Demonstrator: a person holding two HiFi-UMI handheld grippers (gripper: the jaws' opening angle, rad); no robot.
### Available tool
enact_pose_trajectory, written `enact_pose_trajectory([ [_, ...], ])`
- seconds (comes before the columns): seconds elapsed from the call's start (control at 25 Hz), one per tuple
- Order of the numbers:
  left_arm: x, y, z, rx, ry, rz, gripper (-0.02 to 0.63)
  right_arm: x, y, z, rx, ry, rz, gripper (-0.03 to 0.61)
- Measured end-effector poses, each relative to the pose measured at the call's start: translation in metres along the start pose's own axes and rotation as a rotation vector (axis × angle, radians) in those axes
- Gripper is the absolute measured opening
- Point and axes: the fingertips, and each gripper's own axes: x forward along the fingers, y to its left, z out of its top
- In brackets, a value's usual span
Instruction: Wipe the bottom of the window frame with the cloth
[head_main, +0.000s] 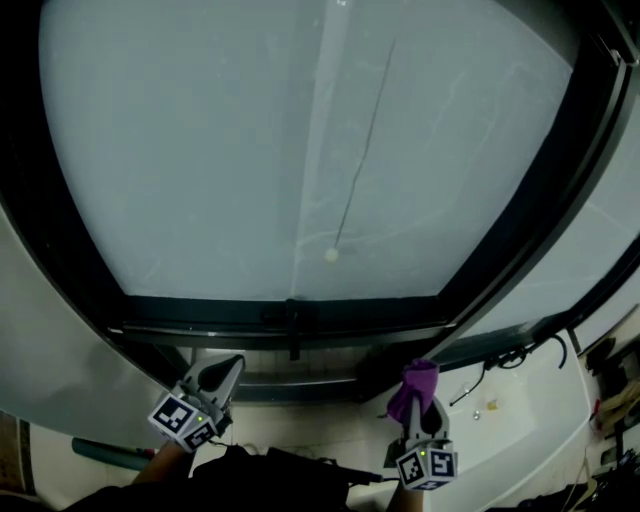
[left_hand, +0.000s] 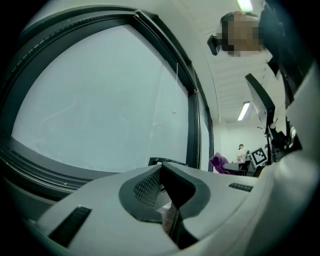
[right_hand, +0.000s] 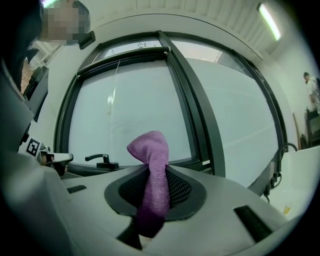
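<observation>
One pair, the right tongs (right_hand: 154, 176), is clamping the purple towelling cloth (right_hand: 150, 150) just below the dark metal window frame (head_main: 290, 312). The left tongs (head_main: 226, 368) are sitting closed and empty. Pressing the cloth flat along the frame's bottom rail looks wisest.

The cloth (right_hand: 152, 175) is a purple, nubbly-textured rag bunched into a narrow roll; it is clamped between the closed jaws of the right gripper (right_hand: 153, 169), with its rounded upper end standing up above the jaw tips and bending slightly to one side. The bottom of the window frame (head_main: 290, 315) is a dark, stepped horizontal rail under the pale frosted pane. In the head view the cloth (head_main: 415, 385) lies just below this rail, near its right-hand corner, apart from it.
</observation>
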Motion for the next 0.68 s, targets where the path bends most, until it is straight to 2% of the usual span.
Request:
enact_pose_trajectory([
  [0.16, 0.002, -0.002, -0.003, 0.001, 0.01, -0.008, 0.005, -0.001, -0.003, -0.001, -0.022, 0.019, 0.004, 0.083],
  [0.4, 0.003, -0.001, -0.003, 0.006, 0.012, -0.006, 0.005, -0.003, -0.007, -0.002, 0.003, 0.032, -0.002, 0.083],
  [0.68, -0.007, 0.003, -0.004, 0.003, 0.023, 0.021, 0.005, 0.001, -0.01, -0.016, -0.066, 0.08, 0.022, 0.083],
])
